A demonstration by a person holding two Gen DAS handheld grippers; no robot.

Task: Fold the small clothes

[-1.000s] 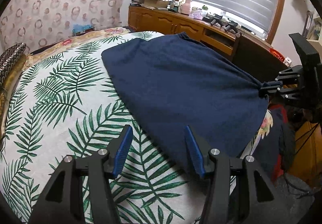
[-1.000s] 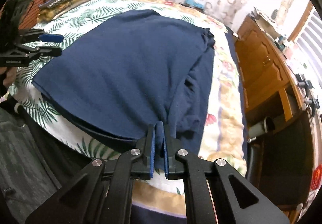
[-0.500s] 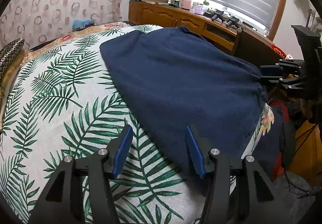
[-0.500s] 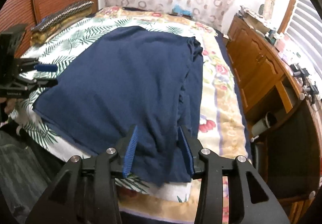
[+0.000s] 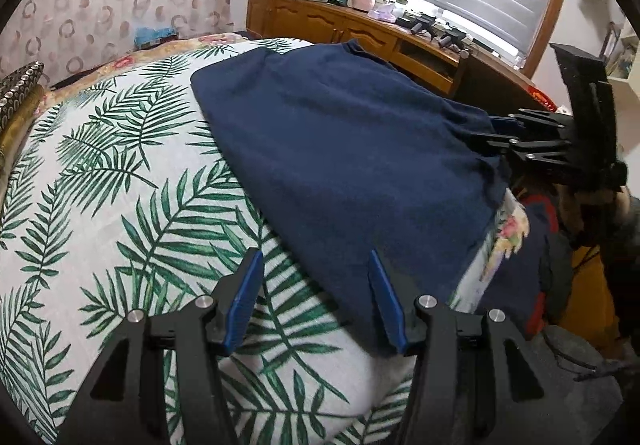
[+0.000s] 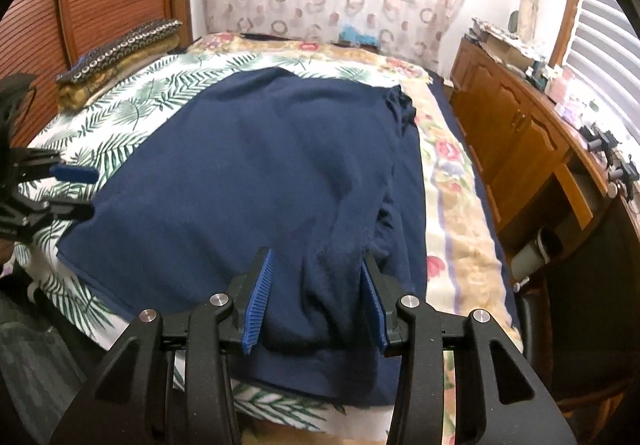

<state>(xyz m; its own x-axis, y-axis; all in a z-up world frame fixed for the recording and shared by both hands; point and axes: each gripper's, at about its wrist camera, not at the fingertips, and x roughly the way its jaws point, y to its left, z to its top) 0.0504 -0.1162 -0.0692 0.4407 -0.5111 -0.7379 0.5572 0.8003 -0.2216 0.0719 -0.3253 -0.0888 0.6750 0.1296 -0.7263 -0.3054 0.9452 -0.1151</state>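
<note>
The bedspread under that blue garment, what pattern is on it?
The bedspread is white with green palm fronds, clearest in the left wrist view.

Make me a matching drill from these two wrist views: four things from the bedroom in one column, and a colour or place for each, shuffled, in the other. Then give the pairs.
Things:
1. garment
2. bedspread
3. cabinet
4. folded blanket

Colour or place:
A. white with green palm leaves
B. brown wood, under the window
C. plain navy blue, spread on the bed
D. at the head of the bed, by the ribbed wooden panel

Pairs: 1-C, 2-A, 3-B, 4-D
</note>
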